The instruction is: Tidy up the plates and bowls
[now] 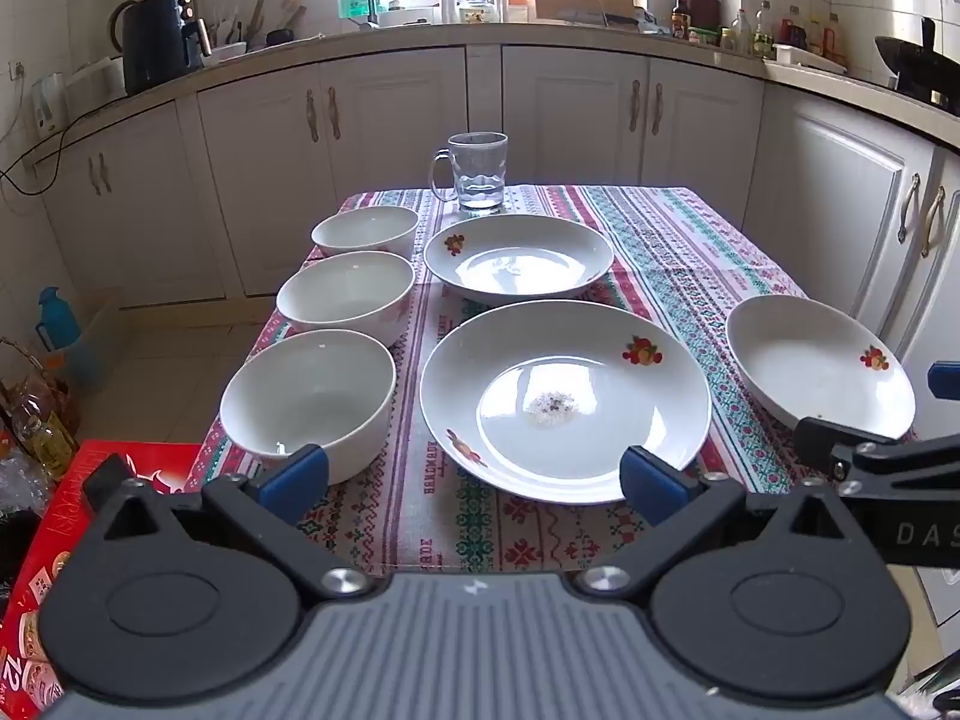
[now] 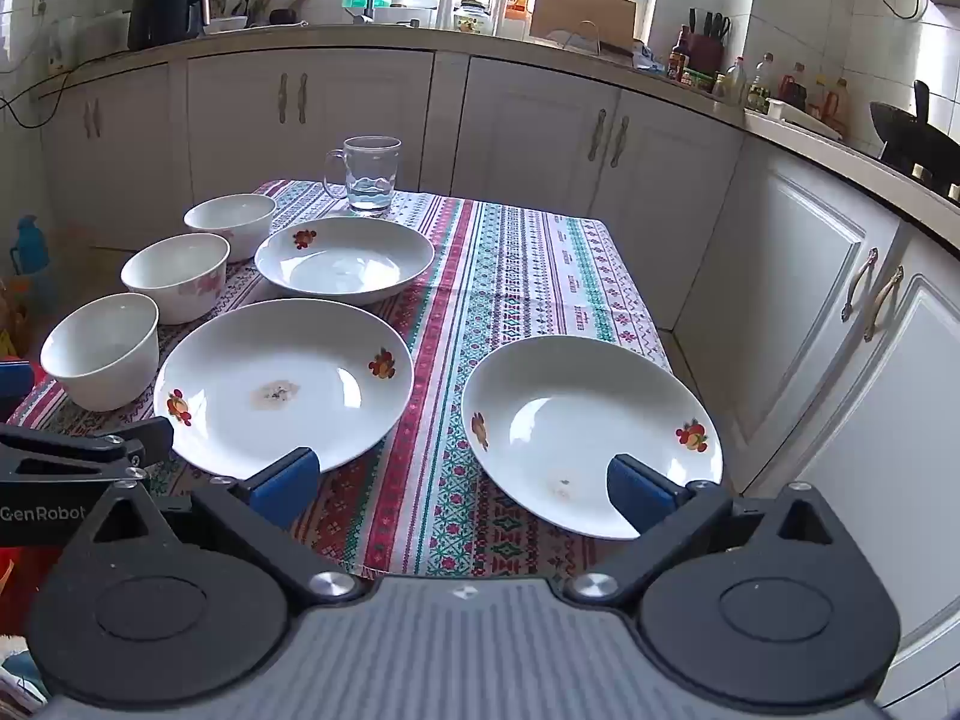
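Observation:
Three white bowls stand in a row on the table's left: near (image 1: 309, 399) (image 2: 102, 348), middle (image 1: 347, 294) (image 2: 177, 276), far (image 1: 366, 231) (image 2: 230, 222). Three white plates with fruit decals lie beside them: a far plate (image 1: 519, 258) (image 2: 345, 258), a near middle plate with a crumb stain (image 1: 564, 399) (image 2: 282, 384), and a right plate (image 1: 819, 363) (image 2: 591, 432). My left gripper (image 1: 474, 480) is open and empty before the near bowl and middle plate. My right gripper (image 2: 462, 486) is open and empty, its right finger over the right plate's near rim.
A glass mug (image 1: 477, 171) (image 2: 369, 174) with a little water stands at the table's far edge. The patterned tablecloth (image 1: 678, 252) covers the table. A red box (image 1: 42, 570) lies left of the table. White kitchen cabinets (image 2: 780, 276) surround it closely on the right.

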